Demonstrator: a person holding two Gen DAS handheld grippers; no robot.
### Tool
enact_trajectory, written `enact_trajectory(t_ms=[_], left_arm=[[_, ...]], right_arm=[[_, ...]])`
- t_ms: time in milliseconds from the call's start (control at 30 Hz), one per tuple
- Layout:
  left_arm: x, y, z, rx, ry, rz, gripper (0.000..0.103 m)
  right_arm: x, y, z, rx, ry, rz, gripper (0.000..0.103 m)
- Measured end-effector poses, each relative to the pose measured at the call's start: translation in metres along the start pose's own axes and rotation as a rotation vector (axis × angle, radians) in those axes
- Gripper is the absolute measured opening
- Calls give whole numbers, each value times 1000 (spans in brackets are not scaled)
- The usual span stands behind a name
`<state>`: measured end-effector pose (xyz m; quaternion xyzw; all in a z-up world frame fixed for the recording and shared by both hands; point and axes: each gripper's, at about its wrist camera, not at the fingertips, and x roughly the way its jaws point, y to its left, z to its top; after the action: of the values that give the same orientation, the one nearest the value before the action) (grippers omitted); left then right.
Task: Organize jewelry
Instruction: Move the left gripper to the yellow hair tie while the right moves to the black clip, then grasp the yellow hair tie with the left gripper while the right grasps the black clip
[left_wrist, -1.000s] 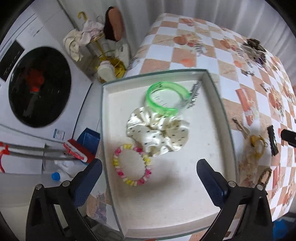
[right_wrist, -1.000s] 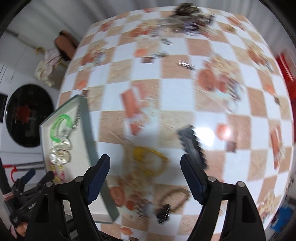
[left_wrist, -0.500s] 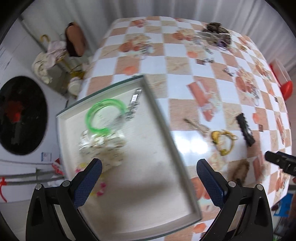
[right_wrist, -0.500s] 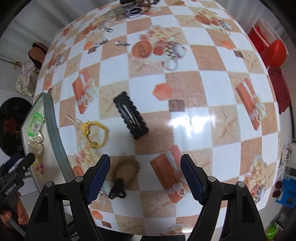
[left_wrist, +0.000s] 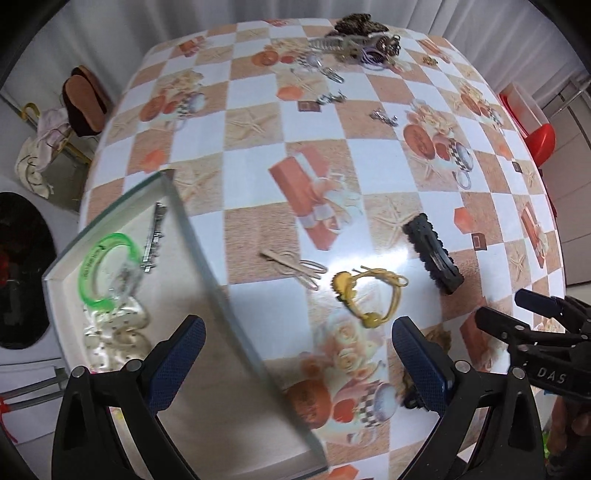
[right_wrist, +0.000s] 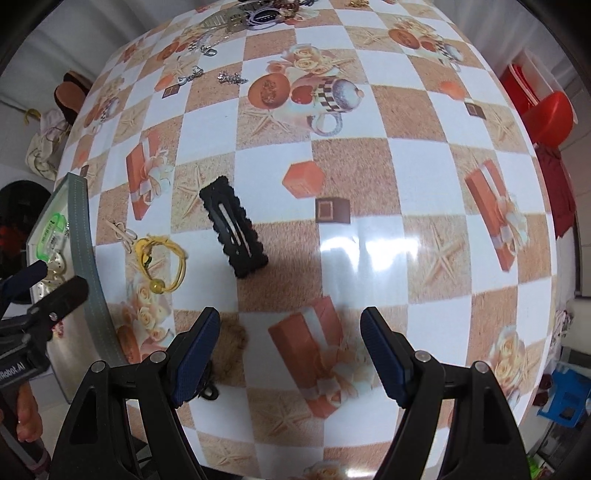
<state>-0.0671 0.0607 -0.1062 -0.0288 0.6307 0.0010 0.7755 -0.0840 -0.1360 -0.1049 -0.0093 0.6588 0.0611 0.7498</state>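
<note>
My left gripper (left_wrist: 295, 354) wide open and empty over the tray (left_wrist: 207, 258) rim, right gripper (right_wrist: 290, 354) likewise, brown scrunchie (right_wrist: 229, 350) half hidden behind my finger, beaded bracelet out of sight.

Looked like a home's laundry corner: front-loading washing machine (left_wrist: 22, 269) beside a table under a checkered printed oilcloth (right_wrist: 369, 177), slippers (left_wrist: 83, 103) and a cloth bag (left_wrist: 35, 162) on a rack, red plastic stool (right_wrist: 550, 114) nearby.
</note>
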Motion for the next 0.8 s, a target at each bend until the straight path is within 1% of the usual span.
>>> enact_trajectory(t_ms=[33,167,233,300,367,467,600,700,733,767,800], left_arm=[[3,-3,1,2,9,-1,96],[16,-12,3,-1,34,-10,95],[22,-16,5,1,48,-8,83],[28,-17,6,-2,65,-11,82],[32,-16,7,-13,71,-7,82],[35,-14,8,-23,79,0,82],[40,-15,9,-25,92,-4,82],[45,-17,10,-35,106,-12,81],[47,-17,11,-43,112,-16,76],[50,-18,11,-47,120,-18,69],[52,-18,12,-54,130,-26,69]], right_arm=[[3,1,3,-12,-1,-2,81],[12,4,10,-51,1,-7,81],[17,7,14,-82,-2,-12,81],[20,10,17,-109,-9,-16,80],[24,14,21,-143,-16,-22,75],[32,22,29,-185,-20,-35,70],[38,30,36,-235,-35,-51,69],[42,38,41,-281,-60,-82,69],[43,42,42,-294,-66,-94,69],[44,44,44,-311,-77,-106,69],[44,45,45,-318,-83,-107,69]])
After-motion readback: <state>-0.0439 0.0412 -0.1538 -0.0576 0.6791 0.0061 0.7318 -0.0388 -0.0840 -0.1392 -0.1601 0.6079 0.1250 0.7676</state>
